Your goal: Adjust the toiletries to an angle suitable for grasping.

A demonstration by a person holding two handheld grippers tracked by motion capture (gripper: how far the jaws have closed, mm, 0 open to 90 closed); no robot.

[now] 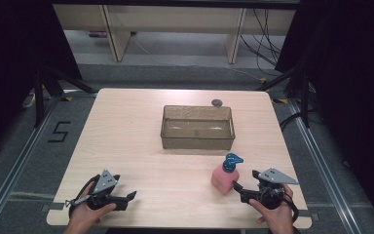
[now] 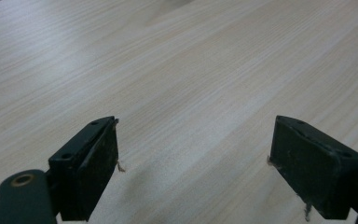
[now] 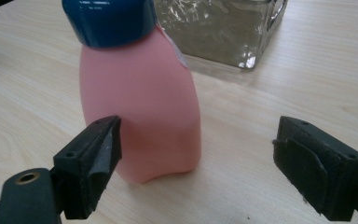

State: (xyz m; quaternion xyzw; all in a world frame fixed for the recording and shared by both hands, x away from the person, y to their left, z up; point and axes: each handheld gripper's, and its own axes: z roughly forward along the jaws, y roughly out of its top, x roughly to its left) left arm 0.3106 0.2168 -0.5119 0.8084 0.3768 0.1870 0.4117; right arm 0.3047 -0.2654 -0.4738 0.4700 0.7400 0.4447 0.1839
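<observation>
1. Left gripper [image 1: 126,197]: lower left of the high view, held in a hand at the near table edge. In the left gripper view its jaws stand wide apart over bare wood, nothing between them.
2. Table [image 1: 126,126]: pale wood-grain top, centre of the high view.
3. Clear container [image 1: 197,127]: rectangular, transparent, smoke-tinted, at mid-frame; a small dark round object [image 1: 217,103] lies just behind its far right corner.
4. Pink bottle [image 1: 223,178]: lower right of centre in the high view, upright on the table, well apart from the container. Soft pink body that widens toward the base; glossy blue pump cap [image 1: 233,161].
5. Right gripper [image 1: 237,189]: lower right of the high view, held in a hand. In the right gripper view the jaws are spread wide; the bottle [image 3: 140,112] stands just ahead of the left jaw, whether touching it cannot be told.
</observation>
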